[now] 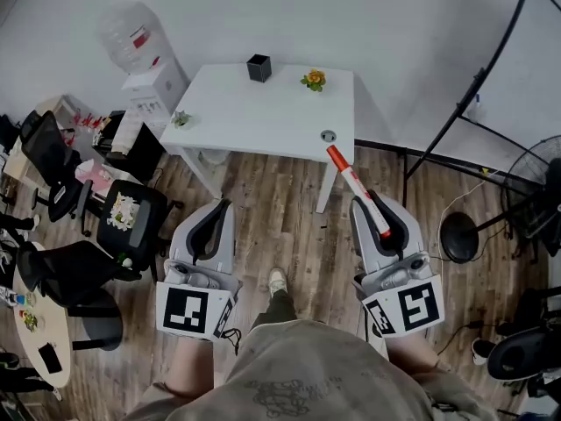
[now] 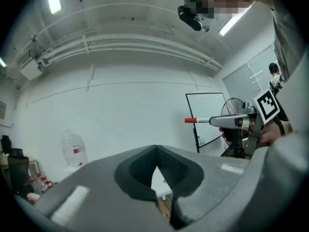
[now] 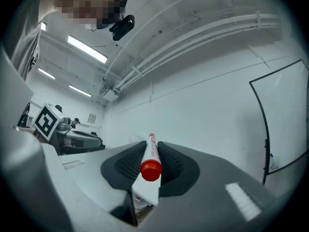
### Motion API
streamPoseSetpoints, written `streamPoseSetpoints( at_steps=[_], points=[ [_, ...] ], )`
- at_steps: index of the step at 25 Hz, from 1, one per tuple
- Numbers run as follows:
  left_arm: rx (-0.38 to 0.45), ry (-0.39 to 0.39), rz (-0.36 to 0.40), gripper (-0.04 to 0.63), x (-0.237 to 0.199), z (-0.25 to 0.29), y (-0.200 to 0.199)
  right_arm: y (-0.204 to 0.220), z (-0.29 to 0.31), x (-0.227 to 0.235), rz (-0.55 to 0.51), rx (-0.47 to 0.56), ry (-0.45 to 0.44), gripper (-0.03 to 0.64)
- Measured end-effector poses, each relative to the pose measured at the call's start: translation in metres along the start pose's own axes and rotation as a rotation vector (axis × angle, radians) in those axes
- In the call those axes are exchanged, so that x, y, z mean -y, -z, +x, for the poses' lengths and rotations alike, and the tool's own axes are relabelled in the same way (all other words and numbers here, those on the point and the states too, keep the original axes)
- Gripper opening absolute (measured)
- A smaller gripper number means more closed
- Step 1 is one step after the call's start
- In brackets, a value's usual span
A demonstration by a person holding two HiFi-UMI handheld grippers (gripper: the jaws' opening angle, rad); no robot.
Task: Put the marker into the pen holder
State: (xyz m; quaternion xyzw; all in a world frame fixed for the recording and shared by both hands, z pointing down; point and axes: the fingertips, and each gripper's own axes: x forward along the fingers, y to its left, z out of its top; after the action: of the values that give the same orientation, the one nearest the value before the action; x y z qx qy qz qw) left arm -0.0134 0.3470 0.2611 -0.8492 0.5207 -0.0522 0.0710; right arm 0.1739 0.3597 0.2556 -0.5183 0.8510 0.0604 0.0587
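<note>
The black pen holder [image 1: 259, 67] stands near the far edge of the white table [image 1: 263, 117], well ahead of both grippers. My right gripper [image 1: 366, 198] is shut on a white marker [image 1: 351, 178] with a red cap, which sticks out forward and to the left above the floor. In the right gripper view the marker [image 3: 150, 161] lies between the dark pads with its red end toward the camera. My left gripper [image 1: 221, 204] hangs level with the right one, shut and holding nothing. In the left gripper view its jaws [image 2: 155, 151] meet at the tip, and the marker [image 2: 203, 121] shows far off at the right.
On the table are a small flower ornament [image 1: 314, 79], a little plant [image 1: 181, 118] and a round grommet [image 1: 328, 136]. A water dispenser [image 1: 145, 68] and office chairs [image 1: 127, 213] stand at the left. A black pole frame [image 1: 473, 95], a round base [image 1: 458, 237] and a fan [image 1: 539, 178] stand at the right.
</note>
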Motion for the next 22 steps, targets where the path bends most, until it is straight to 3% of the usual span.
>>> streamPoseSetpoints(
  at_steps=[12,22],
  points=[
    [-0.018,0.056,0.002,0.000,-0.114,0.100,0.021,0.019,0.148,0.004,-0.027,-0.023,0.033,0.100],
    [-0.026,0.011,-0.009,0.000,-0.185,0.143,0.043,0.039,0.219,0.008,-0.051,-0.063,0.012,0.100]
  ],
)
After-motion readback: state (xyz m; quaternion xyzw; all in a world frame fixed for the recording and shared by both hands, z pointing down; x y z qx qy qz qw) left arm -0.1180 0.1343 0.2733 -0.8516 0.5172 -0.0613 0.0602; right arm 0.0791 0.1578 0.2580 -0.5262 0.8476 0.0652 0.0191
